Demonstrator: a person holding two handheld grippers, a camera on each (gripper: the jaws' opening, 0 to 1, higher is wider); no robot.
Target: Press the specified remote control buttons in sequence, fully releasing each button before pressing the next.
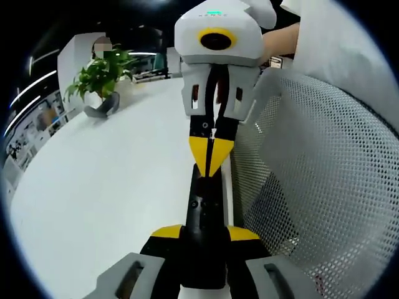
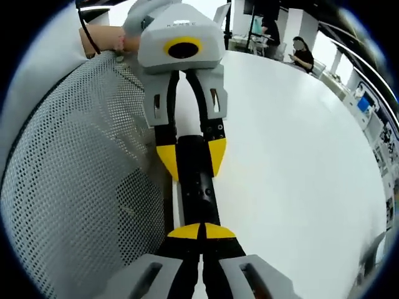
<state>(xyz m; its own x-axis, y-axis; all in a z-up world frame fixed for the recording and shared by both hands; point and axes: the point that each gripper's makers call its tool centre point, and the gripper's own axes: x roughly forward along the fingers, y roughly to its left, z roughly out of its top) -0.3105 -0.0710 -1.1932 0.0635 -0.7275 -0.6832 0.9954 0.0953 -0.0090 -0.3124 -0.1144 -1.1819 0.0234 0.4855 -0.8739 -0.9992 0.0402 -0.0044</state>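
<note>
A slim black remote control is held level above the table edge. My left gripper is shut on it, one yellow jaw tip on each long side. My right gripper comes in from the opposite end, its two yellow tips shut together and pointing down onto the remote's upper face. In the right gripper view the same closed tips sit on the remote, and the left gripper clamps its far end. The button under the tips is hidden.
A large white table spreads on one side, and a grey mesh chair back stands close on the other. A potted plant sits at the table's far end. People sit at the back.
</note>
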